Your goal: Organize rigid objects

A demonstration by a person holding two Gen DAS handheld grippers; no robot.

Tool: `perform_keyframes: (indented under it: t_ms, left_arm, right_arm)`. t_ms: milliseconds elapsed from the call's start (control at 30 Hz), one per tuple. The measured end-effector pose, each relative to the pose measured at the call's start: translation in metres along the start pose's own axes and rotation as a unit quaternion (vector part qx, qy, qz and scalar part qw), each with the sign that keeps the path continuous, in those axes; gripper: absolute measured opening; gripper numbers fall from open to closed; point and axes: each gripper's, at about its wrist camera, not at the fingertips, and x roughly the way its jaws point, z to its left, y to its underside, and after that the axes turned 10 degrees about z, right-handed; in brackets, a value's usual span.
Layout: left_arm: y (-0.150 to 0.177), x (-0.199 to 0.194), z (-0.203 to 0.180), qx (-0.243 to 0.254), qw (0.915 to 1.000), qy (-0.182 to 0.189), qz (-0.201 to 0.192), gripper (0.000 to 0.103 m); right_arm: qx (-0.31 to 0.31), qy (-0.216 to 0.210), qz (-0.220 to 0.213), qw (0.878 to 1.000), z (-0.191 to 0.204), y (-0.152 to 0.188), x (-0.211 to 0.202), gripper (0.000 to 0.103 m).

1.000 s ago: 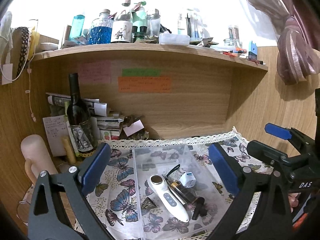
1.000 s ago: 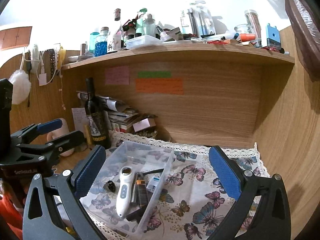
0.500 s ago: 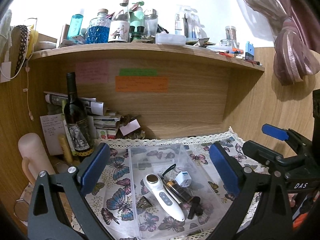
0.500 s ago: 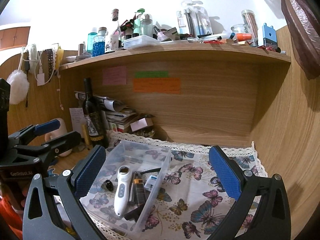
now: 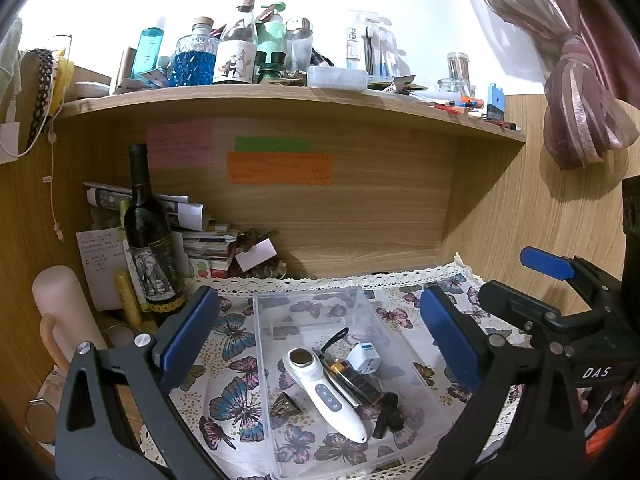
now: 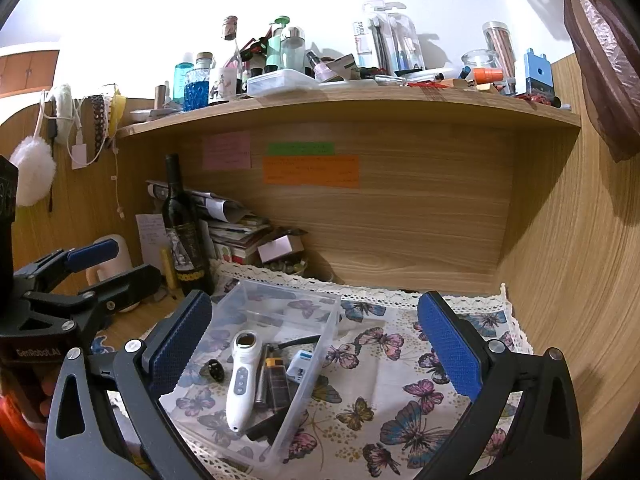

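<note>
Both tools are spread wide and hold nothing; the left tool [image 5: 316, 344] hangs over the clear box [image 5: 394, 344], the right tool [image 6: 316, 344] beside it, above the butterfly cloth [image 6: 400, 380] on the surface. In the box lie a white device [image 5: 326, 392], a white plug [image 5: 362, 362], a dark lighter [image 6: 278, 380] — all stiff and probably light; the device looks smooth and may slip, so I would pinch it across the narrow handle.
</note>
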Motion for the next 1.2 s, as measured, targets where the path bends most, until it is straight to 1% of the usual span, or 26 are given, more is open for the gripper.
perform_keyframes:
  t_ms: [1000,1200]
  left_arm:
    - [-0.0009,0.0011,0.0006,0.001,1.0000,0.000,-0.002,0.102]
    - [-0.0026,0.0053,0.0009,-0.003,1.0000,0.006,0.004,0.102]
  right_arm:
    - [-0.002,-0.003,0.000,1.000,-0.0012,0.0011,0.0016,0.103]
    - [-0.001,-0.002,0.001,1.000,-0.0018,0.0014,0.0024,0.103]
